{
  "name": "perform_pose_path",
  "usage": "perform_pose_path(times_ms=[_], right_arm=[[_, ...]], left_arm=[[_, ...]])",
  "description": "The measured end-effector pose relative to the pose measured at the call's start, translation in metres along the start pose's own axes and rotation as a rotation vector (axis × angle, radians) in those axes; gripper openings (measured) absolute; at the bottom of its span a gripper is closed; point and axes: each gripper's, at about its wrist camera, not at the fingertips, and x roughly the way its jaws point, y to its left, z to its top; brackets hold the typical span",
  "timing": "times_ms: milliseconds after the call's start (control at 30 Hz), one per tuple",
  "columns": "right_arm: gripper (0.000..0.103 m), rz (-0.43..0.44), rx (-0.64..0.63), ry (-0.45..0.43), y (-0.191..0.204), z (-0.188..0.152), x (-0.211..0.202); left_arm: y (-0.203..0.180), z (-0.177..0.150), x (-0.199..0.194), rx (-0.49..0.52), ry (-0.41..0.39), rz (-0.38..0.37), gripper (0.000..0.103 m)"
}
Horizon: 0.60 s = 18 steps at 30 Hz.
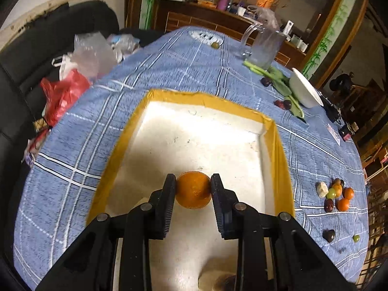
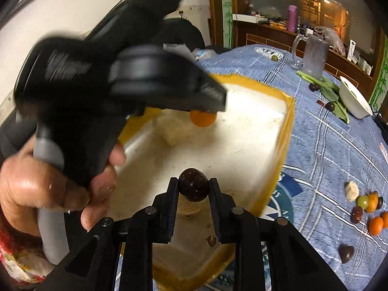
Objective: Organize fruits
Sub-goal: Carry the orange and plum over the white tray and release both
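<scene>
Your left gripper (image 1: pixel 193 185) is clamped on a small round orange citrus fruit (image 1: pixel 193 190), pads pressing its two sides at the widest part, above the floor of the shallow white foam tray with the yellow taped rim (image 1: pixel 278 145). Your right gripper (image 2: pixel 193 186) is likewise clenched, on a dark brown glossy round fruit (image 2: pixel 193 187) like a chestnut or longan, also over the tray, near its close edge.

Both fruits look light. The orange one probably has soft skin that dents under a hard squeeze. The brown one looks hard and smooth, so it may squirt out unless the pads stay across its middle. Both will likely roll once released on the flat tray floor, so let go low.

In the right wrist view your left hand (image 2: pixel 48 189) and its gripper body fill the space over the tray's left half, with the two tools near each other.

Out on the blue plaid tablecloth (image 1: pixel 169 68), a cluster of small mixed fruits (image 1: pixel 335 195) waits right of the tray, with a dark heart-shaped piece (image 1: pixel 329 235) and a green grape (image 1: pixel 356 238) nearer. Farther off stand a clear glass pitcher (image 1: pixel 265 46), green leafy stalks (image 1: pixel 283 84) and a white bowl (image 1: pixel 305 89), well apart from the tray.
</scene>
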Motion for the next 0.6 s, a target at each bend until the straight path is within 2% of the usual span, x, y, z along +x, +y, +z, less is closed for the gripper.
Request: perform_pose_path(times_ms=[200, 267, 400, 467, 533, 600], right_arm=[[0.03, -0.045, -0.05, -0.017, 0.009, -0.001, 0.001], [0.03, -0.041, -0.049, -0.025, 0.008, -0.002, -0.004], [0.041, -0.044, -0.041, -0.075, 0.003, -0.005, -0.025], [0.043, -0.056, -0.036, -0.11, -0.001, -0.009, -0.041], [0.044, -0.06, -0.022, -0.141, -0.008, -0.014, -0.057], [0.047, -0.064, 0.012, -0.162, -0.018, -0.021, -0.071]], left_arm=[[0.002, -0.001, -0.003, -0.011, -0.002, -0.01, 0.031], [0.003, -0.001, -0.013, -0.019, -0.017, -0.022, 0.038], [-0.001, -0.004, -0.042, -0.025, -0.073, -0.026, 0.048], [-0.005, -0.007, -0.059, -0.037, -0.102, -0.05, 0.063], [-0.012, -0.014, -0.077, -0.044, -0.125, -0.063, 0.072], [-0.026, -0.025, -0.095, -0.041, -0.128, -0.056, 0.076]])
